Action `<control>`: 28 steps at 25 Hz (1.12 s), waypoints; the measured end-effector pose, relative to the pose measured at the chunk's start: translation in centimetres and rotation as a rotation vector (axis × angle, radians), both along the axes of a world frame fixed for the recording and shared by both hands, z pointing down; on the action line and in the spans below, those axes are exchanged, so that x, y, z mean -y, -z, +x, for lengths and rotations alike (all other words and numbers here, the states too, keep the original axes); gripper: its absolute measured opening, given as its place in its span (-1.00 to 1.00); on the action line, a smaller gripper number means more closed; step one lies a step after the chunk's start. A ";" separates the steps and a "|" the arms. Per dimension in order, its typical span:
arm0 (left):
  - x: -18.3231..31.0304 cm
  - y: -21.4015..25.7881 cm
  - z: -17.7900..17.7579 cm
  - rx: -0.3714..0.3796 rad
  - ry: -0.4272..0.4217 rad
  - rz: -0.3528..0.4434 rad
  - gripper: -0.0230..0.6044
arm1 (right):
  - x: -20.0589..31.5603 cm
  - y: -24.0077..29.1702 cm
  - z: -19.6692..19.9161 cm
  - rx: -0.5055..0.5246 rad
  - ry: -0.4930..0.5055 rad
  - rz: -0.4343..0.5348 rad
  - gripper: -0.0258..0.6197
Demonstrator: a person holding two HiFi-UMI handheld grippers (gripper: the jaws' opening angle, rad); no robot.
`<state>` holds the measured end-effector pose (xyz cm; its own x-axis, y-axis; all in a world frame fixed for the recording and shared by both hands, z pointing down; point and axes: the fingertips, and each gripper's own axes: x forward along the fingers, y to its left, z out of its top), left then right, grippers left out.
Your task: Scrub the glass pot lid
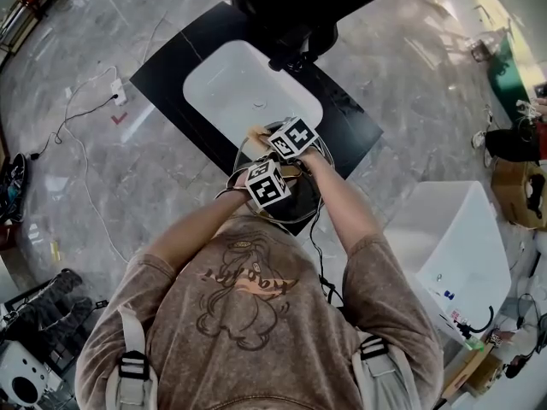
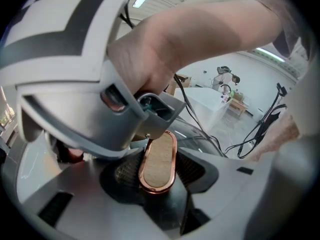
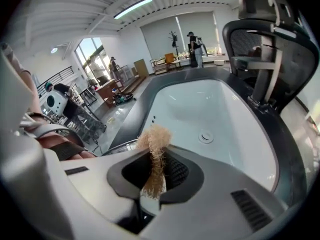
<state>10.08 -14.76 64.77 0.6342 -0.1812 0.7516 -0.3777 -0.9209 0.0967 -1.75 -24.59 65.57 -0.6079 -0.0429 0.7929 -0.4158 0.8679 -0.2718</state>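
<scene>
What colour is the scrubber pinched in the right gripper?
The scrubber is pale tan; right gripper view shows it best.

Betw. the left gripper's (image 2: 159,171) grey jaws w/ black ribbed pads (image 2: 126,172), the lid knob (image 2: 159,154) is tan on top w/ a shiny copper rim. The scrubber (image 3: 156,144) in the right gripper's (image 3: 154,178) same grey-and-black jaws is pale straw-beige. Ahead of that gripper the basin (image 3: 215,109) is white and the counter (image 3: 291,151) round it black; the left gripper's cube (image 1: 267,184) has black-and-white square markers.
</scene>
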 end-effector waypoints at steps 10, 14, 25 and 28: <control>-0.3 0.1 0.1 -0.055 0.032 -0.051 -0.23 | 2.1 0.3 7.0 0.044 -0.363 0.020 -0.77; -0.1 0.9 0.1 -0.110 0.071 -0.027 -0.16 | 1.1 0.8 10.3 0.050 -0.457 0.063 -0.77; 1.4 7.6 -5.2 -0.275 0.290 0.088 -0.84 | -6.0 6.0 19.0 0.112 -0.773 0.279 -0.77; 0.4 8.8 -7.7 -0.322 0.362 0.063 -0.87 | -9.4 9.2 20.1 0.172 -0.884 0.337 -0.77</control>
